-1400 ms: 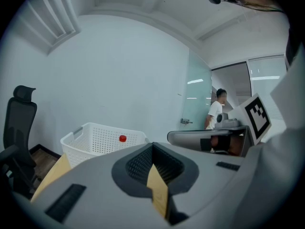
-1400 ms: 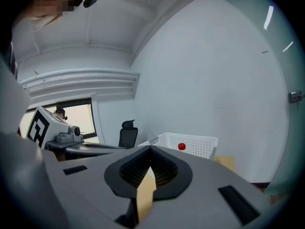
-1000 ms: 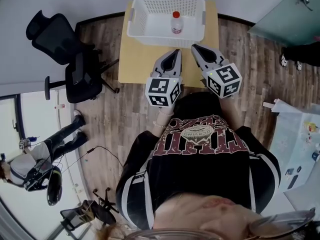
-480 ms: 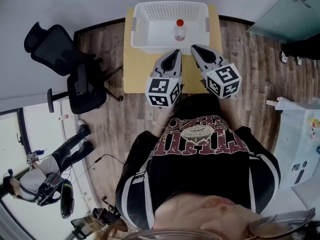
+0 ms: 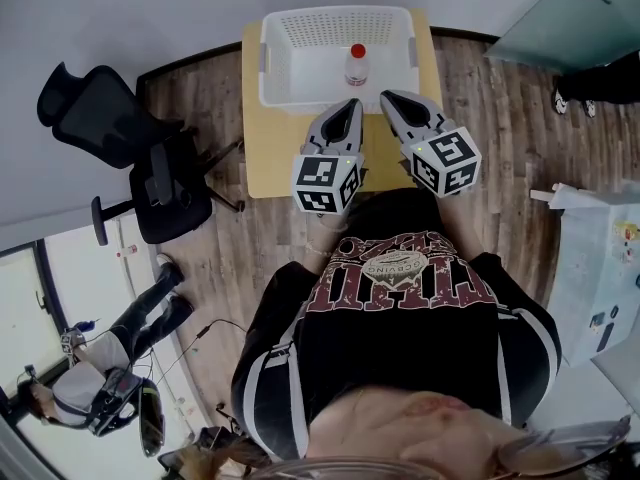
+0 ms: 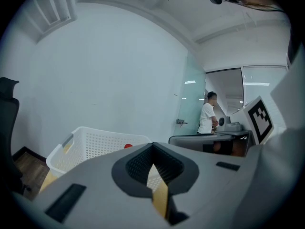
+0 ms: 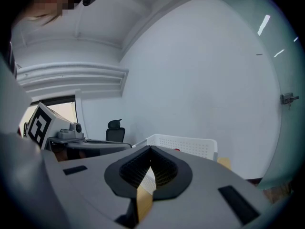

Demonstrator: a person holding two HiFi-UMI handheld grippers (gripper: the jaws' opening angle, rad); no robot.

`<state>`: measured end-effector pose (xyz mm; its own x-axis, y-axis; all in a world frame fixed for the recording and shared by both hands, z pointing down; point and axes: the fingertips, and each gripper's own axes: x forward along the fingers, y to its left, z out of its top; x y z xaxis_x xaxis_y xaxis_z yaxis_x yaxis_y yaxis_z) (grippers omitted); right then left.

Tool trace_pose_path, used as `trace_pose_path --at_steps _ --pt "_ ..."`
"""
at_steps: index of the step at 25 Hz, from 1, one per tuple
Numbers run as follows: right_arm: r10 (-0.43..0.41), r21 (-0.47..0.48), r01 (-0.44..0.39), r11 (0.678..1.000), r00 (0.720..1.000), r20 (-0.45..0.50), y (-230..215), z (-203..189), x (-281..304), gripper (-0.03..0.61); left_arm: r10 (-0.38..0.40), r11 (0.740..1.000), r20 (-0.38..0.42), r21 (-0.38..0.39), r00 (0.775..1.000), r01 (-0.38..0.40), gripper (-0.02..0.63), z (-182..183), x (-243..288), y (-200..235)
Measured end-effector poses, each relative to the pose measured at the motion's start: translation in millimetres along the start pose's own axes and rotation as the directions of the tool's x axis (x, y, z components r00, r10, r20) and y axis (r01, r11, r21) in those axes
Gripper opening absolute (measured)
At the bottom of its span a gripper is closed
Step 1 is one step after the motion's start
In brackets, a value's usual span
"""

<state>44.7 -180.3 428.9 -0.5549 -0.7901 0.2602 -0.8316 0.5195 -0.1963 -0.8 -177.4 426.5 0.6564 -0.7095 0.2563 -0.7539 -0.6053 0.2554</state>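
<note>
Large shirt print (image 5: 400, 276) upside down, not legible

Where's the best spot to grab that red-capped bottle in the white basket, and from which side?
Grip the red-capped bottle round its body, just below the red cap, and come straight down from above. It stands upright inside the white basket, whose tall walls would likely block a sideways approach, while the top is open.
</note>
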Motion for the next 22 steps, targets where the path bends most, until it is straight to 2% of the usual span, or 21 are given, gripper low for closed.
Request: trace_pose_path --at_steps 22 --pt "-0.08 0.016 0.08 0.997 0.996 -0.037 -16 -4 32 0.017 -0.06 0.998 -0.037 0.006 0.998 0.06 0.048 1 14 25"
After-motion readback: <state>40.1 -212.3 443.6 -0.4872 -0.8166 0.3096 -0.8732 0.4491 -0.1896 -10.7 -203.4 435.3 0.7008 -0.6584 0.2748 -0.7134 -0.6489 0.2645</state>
